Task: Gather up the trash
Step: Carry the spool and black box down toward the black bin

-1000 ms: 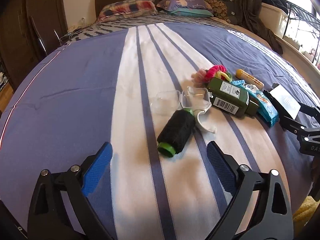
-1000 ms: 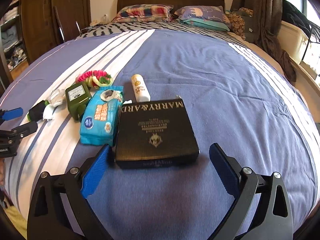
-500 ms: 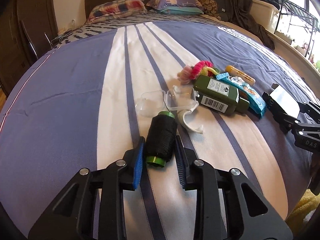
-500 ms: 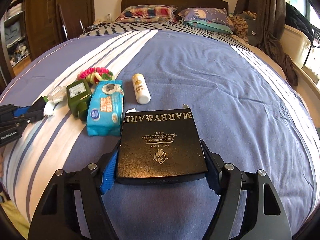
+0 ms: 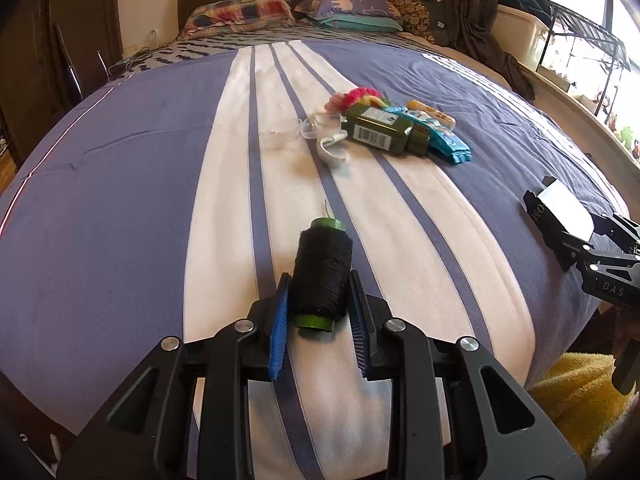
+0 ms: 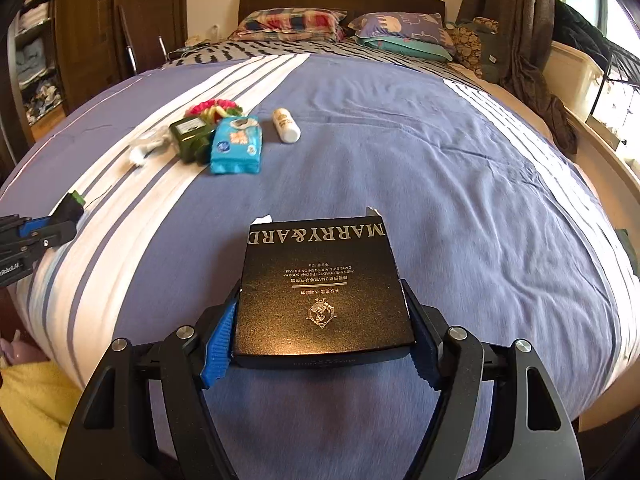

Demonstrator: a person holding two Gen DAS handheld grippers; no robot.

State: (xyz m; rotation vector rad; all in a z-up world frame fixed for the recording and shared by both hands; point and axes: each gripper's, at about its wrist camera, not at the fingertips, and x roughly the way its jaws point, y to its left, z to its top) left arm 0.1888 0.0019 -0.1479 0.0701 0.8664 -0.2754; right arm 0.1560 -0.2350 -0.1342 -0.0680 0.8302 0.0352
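The left gripper (image 5: 320, 316) has its jaws closed on a spool of black thread (image 5: 322, 276); the blue pads press both sides of the spool, whose green end (image 5: 314, 322) faces back toward the camera. The spool points forward along the jaws, over the white stripes of the bed cover (image 5: 120, 184)

The right gripper (image 6: 320, 334) has its jaws clamped on the two side edges of a flat black box (image 6: 320, 292), gold lettering up. The box juts forward from the jaws, level, above the blue part of the cover

Remaining items lie well ahead of both sets of jaws, grouped together on the bed:
- green bottle (image 5: 380, 130), on its side, barcode label up
- blue wipes packet (image 6: 237, 145), just beside the bottle
- white tube (image 6: 286, 125), to the right of the packet, lying flat
- pink and yellow hair ties (image 6: 214, 109), beyond the bottle
- clear plastic case (image 5: 302, 132), open, left of the bottle
- white plastic scrap (image 5: 330, 152), touching the case

Pillows (image 6: 294, 24) sit at the headboard, far ahead of the jaws
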